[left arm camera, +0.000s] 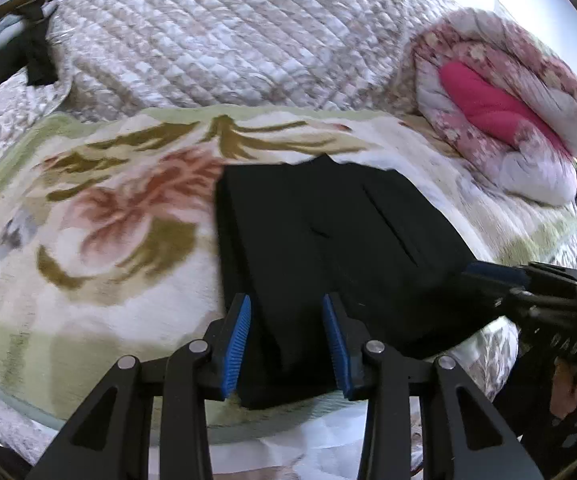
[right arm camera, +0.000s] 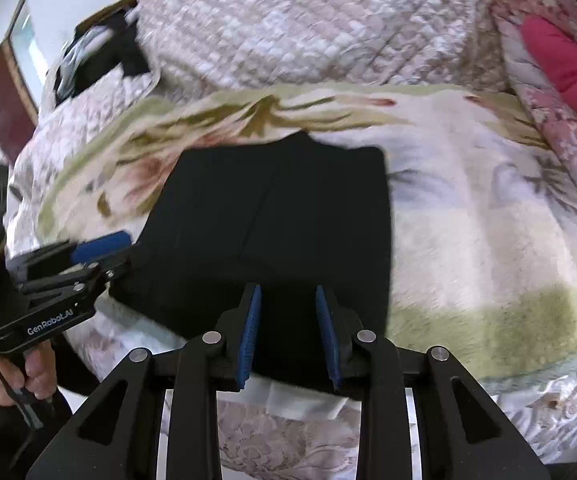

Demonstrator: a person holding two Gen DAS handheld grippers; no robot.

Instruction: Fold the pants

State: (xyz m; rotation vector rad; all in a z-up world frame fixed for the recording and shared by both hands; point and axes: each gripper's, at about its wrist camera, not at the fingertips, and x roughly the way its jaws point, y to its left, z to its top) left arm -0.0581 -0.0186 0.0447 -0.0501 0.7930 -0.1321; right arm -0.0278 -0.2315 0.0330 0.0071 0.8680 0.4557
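quilted pale pink-and-white bedspread (left arm camera: 216, 36) is covering the bed, and a plush cream blanket with a pink flower and olive leaves (left arm camera: 100, 216) is lying over it. a rolled floral pink comforter with a magenta lining (left arm camera: 500, 112) is sitting at the far right. the folded black fabric pants (left arm camera: 328, 240) are lying flat on the blanket, near its front edge. the left tool (left arm camera: 286, 344) is hovering over the near left part of the pants, its blue pads standing apart and pressing on nothing. the right tool (right arm camera: 288, 332) is hanging over the near right part, likewise parted, with cloth below but not pinched.
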